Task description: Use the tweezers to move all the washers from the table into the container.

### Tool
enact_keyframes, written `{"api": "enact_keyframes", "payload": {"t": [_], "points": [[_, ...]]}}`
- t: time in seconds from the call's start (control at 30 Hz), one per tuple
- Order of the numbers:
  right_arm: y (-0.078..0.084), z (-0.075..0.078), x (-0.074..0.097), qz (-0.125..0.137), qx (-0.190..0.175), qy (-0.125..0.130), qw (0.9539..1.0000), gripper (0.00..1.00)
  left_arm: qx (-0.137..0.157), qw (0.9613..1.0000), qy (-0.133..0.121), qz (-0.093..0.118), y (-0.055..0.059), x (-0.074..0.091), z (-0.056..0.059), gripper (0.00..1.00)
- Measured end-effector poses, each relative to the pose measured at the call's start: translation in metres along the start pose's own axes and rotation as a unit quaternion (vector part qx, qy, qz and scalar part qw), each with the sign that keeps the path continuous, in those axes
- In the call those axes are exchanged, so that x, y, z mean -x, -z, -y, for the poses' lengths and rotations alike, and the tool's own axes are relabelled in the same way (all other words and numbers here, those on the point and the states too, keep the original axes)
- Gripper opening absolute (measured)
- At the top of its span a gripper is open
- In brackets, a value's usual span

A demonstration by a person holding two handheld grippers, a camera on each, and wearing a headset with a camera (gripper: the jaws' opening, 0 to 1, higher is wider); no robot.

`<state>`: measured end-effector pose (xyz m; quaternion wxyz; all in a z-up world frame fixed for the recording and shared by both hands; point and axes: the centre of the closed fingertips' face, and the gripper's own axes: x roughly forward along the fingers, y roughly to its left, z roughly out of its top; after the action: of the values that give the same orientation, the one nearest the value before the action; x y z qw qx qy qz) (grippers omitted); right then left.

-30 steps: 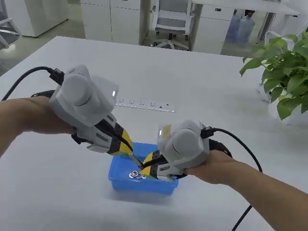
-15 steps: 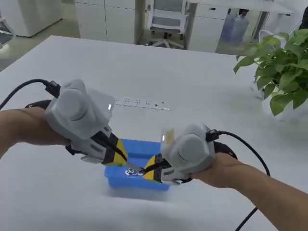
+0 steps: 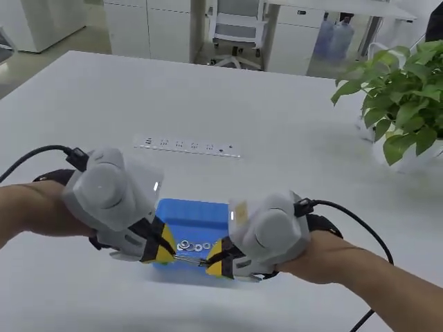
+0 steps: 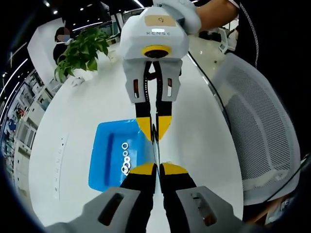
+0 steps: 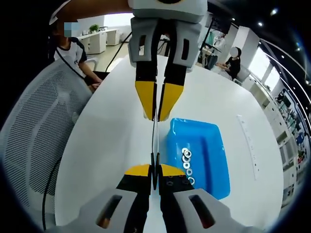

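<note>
While our left gripper (image 3: 164, 252) and right gripper (image 3: 213, 257) each pinch one end of the tweezers (image 3: 188, 259), over the container's (image 3: 190, 207) near wall by the table's (image 3: 277, 124) near edge, the washers (image 3: 194, 246) lie inside it; we fear uneven pulling could twist the tweezers loose.

Your head camera looks down from above, close to the blue container (image 3: 190, 211) at 6 o'clock. The camera on your left gripper (image 3: 165, 252) faces the right gripper (image 4: 154, 132) at 12 o'clock; the right one's camera faces straight back. Both share the container, at 8 and 4 o'clock.
</note>
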<state>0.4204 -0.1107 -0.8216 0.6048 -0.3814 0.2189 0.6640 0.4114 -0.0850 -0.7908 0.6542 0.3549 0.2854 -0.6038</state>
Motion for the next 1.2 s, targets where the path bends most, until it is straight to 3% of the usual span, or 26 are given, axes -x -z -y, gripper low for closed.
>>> {"api": "enact_keyframes", "payload": {"t": [0.47,0.93,1.2], "points": [[0.008,-0.022,-0.009,-0.012,-0.004,-0.019,0.9997,0.06,-0.013,0.9993,0.018,-0.031,0.02,-0.025,0.021,0.07],[0.026,-0.054,-0.032,-0.019,-0.028,-0.038,0.9987,0.07,0.002,0.9982,0.044,-0.04,0.036,-0.051,0.047,0.07],[0.034,-0.063,-0.04,-0.022,-0.042,-0.039,0.9981,0.07,0.006,0.9979,0.048,-0.042,0.04,-0.059,0.052,0.07]]}}
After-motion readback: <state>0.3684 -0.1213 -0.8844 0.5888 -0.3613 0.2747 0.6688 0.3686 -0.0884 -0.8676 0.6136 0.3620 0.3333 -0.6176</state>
